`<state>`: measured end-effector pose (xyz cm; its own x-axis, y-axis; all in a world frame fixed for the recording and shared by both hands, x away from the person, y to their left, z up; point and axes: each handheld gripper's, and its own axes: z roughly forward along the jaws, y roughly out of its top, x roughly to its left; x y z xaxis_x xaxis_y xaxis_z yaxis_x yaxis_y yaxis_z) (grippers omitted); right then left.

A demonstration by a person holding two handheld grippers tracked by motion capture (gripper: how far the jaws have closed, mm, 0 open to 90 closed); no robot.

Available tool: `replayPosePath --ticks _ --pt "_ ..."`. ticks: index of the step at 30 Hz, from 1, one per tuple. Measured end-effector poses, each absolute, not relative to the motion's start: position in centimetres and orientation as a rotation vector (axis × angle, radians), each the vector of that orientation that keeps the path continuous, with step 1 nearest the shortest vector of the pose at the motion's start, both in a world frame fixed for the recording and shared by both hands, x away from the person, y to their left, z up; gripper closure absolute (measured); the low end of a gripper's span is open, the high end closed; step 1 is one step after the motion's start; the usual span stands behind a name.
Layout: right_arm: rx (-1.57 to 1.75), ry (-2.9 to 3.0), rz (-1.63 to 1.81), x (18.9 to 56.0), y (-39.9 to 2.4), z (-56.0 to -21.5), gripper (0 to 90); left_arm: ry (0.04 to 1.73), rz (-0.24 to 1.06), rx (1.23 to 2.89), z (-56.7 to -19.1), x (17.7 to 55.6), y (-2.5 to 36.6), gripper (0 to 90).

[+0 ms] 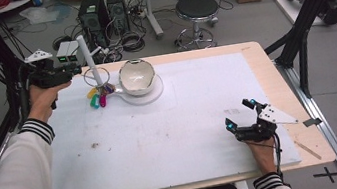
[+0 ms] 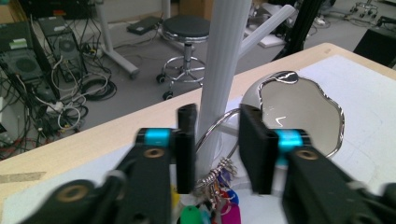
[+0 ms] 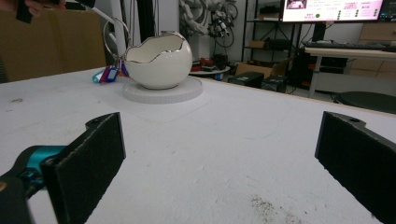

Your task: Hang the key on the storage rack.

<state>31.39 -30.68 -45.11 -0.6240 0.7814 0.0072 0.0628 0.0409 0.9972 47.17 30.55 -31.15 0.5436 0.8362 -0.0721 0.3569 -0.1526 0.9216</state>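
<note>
Near the far left corner of the table (image 1: 252,61), a person's left hand holds the left gripper (image 1: 73,58) up against a white ribbed post (image 1: 89,61) that stands upright on a white foam sheet (image 1: 161,126). In the left gripper view the black fingers (image 2: 186,149) stand partly apart on either side of the post, one finger just beside it, the other off it with a gap between; they are not pressing on it. A large wire ring (image 1: 96,77) circles the foot of the post, and a bunch of coloured key tags (image 1: 98,97), yellow, green, pink and purple, lies on the sheet at its base, hung from a small chain (image 2: 217,175).

Just to the right of the post sits a white egg-shaped bowl (image 1: 137,76) with a wavy silver rim, resting on a round white base plate (image 1: 154,94). The bowl lies along the far edge of the table, near the ring but apart from it.

The right gripper (image 1: 240,114) rests near the near right corner of the table, held low over the sheet in the right hand (image 1: 260,149). Its fingers (image 3: 88,161) are spread wide with nothing between them, pointing toward the bowl well across the sheet.
</note>
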Motion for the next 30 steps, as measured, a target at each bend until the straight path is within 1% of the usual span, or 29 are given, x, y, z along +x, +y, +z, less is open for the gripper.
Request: replayPosePath --ticks 2,4,5,8,11,14,15,24,30 --pt "0.854 1.758 1.638 31.4 -30.7 -45.1 1.1 0.988 0.578 1.759 -31.2 46.6 30.6 51.6" --pt "0.852 1.760 1.635 31.4 -30.7 -45.1 1.1 0.988 0.569 1.758 -31.4 45.8 30.4 43.5" --pt "0.851 1.759 1.634 31.4 -30.7 -45.1 1.1 0.969 0.569 1.777 -31.4 45.3 30.3 40.4" --pt "0.850 1.758 1.633 31.4 -30.6 -45.1 1.1 0.916 0.561 1.764 -31.5 43.6 29.8 34.3" --pt "0.852 1.757 1.632 31.4 -30.6 -45.1 1.1 0.842 0.551 1.771 -31.4 41.7 29.5 20.8" --pt "0.855 1.757 1.636 31.4 -30.7 -45.1 1.1 0.781 0.578 1.784 -31.5 39.8 28.9 2.9" --pt "0.854 1.757 1.636 31.4 -30.7 -45.1 1.1 0.758 0.587 1.788 -31.6 39.3 28.8 1.7" --pt "0.860 1.761 1.641 31.4 -30.7 -45.1 1.1 0.671 0.644 1.729 -32.9 35.1 28.6 1.7" --pt "0.862 1.760 1.643 31.4 -30.7 -45.1 1.1 0.665 0.672 1.688 -35.7 32.8 28.6 1.7"
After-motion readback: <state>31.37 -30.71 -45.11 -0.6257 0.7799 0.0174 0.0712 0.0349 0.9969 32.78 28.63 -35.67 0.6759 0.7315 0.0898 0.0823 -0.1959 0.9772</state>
